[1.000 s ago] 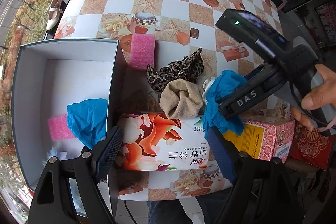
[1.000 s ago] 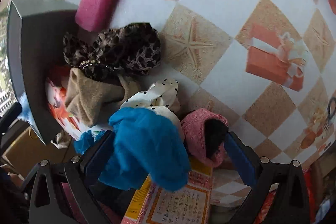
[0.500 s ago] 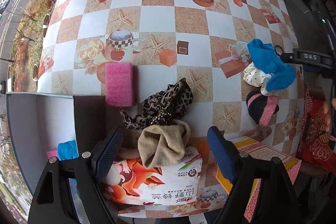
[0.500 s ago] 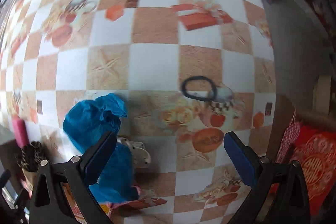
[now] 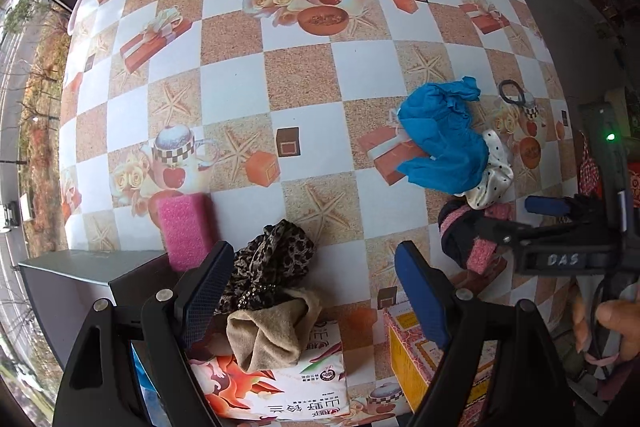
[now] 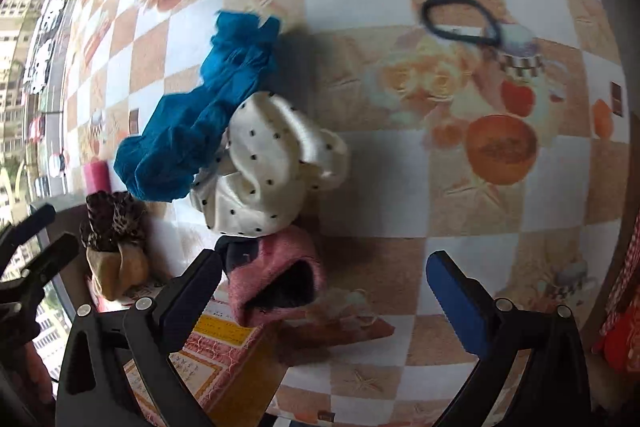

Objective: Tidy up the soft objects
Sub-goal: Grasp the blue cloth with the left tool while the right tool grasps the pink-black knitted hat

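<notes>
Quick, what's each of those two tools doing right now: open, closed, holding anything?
Left tool: open, holding nothing, above the leopard scrunchie.
Right tool: open, holding nothing, over the pink and black scrunchie.

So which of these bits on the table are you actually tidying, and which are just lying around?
Part of the job, all soft things:
blue cloth
polka-dot scrunchie
pink and black scrunchie
leopard scrunchie
beige scrunchie
pink sponge
grey box

Just lying about:
tissue pack
patterned carton
black hair tie
</notes>
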`<state>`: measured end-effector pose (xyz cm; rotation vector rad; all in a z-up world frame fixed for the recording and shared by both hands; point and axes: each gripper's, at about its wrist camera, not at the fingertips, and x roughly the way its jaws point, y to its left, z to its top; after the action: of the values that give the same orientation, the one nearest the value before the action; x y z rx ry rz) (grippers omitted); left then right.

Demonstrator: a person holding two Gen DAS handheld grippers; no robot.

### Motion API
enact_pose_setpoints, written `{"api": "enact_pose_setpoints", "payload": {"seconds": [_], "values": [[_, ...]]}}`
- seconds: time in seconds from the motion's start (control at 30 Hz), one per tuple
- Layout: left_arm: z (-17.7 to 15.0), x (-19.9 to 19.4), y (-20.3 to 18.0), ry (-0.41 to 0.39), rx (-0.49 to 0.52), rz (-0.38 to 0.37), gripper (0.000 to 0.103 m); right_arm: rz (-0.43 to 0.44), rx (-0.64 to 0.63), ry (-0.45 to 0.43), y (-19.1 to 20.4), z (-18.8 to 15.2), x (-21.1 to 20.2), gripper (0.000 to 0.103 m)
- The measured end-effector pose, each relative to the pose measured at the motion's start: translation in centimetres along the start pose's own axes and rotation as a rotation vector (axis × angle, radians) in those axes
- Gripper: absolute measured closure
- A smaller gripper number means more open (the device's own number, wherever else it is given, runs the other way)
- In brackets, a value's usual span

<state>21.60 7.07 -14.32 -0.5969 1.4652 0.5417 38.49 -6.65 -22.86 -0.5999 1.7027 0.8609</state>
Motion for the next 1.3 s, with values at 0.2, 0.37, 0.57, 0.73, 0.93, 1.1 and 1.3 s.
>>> {"api": "enact_pose_setpoints", "payload": {"seconds": [0.2, 0.37, 0.57, 0.73, 0.93, 1.1, 1.3], "values": [[3.6, 0.7, -2.5, 0.002, 0.027, -0.038, 0.018, -0.224, -0.034, 0.027, -0.5, -1.3, 2.8, 0.000], [7.0, 2.9, -4.6, 0.039, 0.030, -0.108, 0.018, -0.280, 0.148, -0.046, -7.1, -3.6, 0.4, 0.000], [10.5, 5.9, -6.6, 0.066, 0.003, -0.169, 0.018, -0.109, 0.219, -0.127, -9.7, -7.1, -1.2, 0.000], [11.4, 9.3, -8.0, 0.124, -0.001, -0.146, 0.018, -0.078, 0.164, -0.173, -8.1, -7.8, -1.1, 0.000], [11.3, 10.5, -8.7, 0.112, 0.005, -0.062, 0.018, -0.152, 0.099, -0.150, -5.7, -5.8, 1.7, 0.000], [11.5, 11.0, -10.2, 0.108, 0.068, 0.039, 0.017, -0.245, 0.060, -0.158, -3.9, -5.7, 2.6, 0.000], [11.4, 11.2, -10.9, 0.089, 0.079, 0.040, 0.016, -0.241, 0.048, -0.114, -5.6, -6.1, 2.5, 0.000]]}}
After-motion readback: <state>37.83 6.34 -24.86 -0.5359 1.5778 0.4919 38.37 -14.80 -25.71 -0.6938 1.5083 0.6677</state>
